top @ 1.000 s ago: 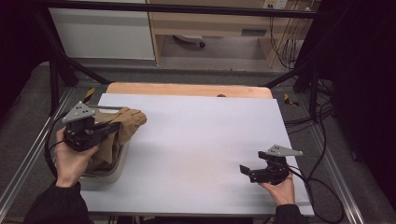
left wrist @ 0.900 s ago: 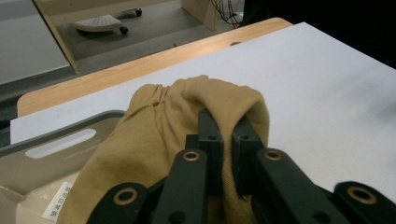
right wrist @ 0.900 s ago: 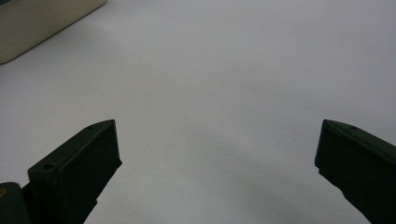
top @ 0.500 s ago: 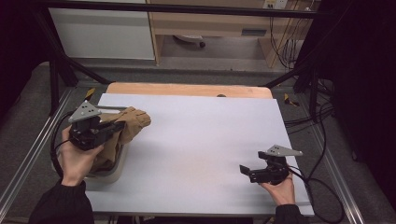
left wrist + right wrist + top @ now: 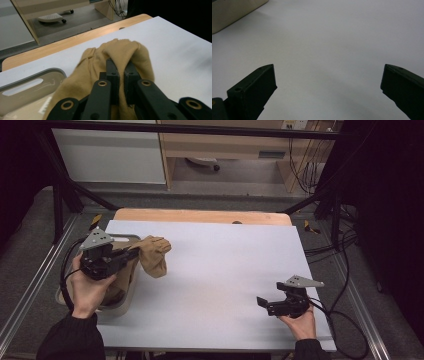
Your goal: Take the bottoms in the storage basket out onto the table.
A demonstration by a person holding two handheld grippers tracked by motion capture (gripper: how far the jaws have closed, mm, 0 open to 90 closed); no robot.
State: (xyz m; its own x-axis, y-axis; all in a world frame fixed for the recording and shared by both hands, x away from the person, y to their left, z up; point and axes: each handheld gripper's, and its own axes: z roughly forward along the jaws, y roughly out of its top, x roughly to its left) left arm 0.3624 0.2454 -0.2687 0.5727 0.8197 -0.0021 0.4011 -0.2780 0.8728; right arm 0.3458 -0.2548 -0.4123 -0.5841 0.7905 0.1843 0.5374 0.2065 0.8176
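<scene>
From the high view, your left gripper (image 5: 131,254) is clamped on a tan cloth (image 5: 152,255) that hangs over the right edge of the grey bin (image 5: 125,300) at the table's left side, its free end drooping onto the white tabletop (image 5: 220,270). More tan fabric lies in the bin under your left hand (image 5: 87,287). Your right gripper (image 5: 264,304) sits near the table's front right corner, well apart from the cloth, with bare white surface between them. In the left gripper view, your jaws are pinched narrow on a fold of the cloth (image 5: 120,55), which bunches up ahead of the tips; the bin's rim (image 5: 37,75) lies to the left, and beyond the table's wooden edge (image 5: 62,43) a wheeled base stands on the floor. In the right gripper view, your jaws stand wide over empty tabletop (image 5: 324,50), the bin's corner (image 5: 234,12) at upper left. Since a second ago, your left hand has carried the cloth slightly rightward, farther out of the bin; your right hand has stayed put.
</scene>
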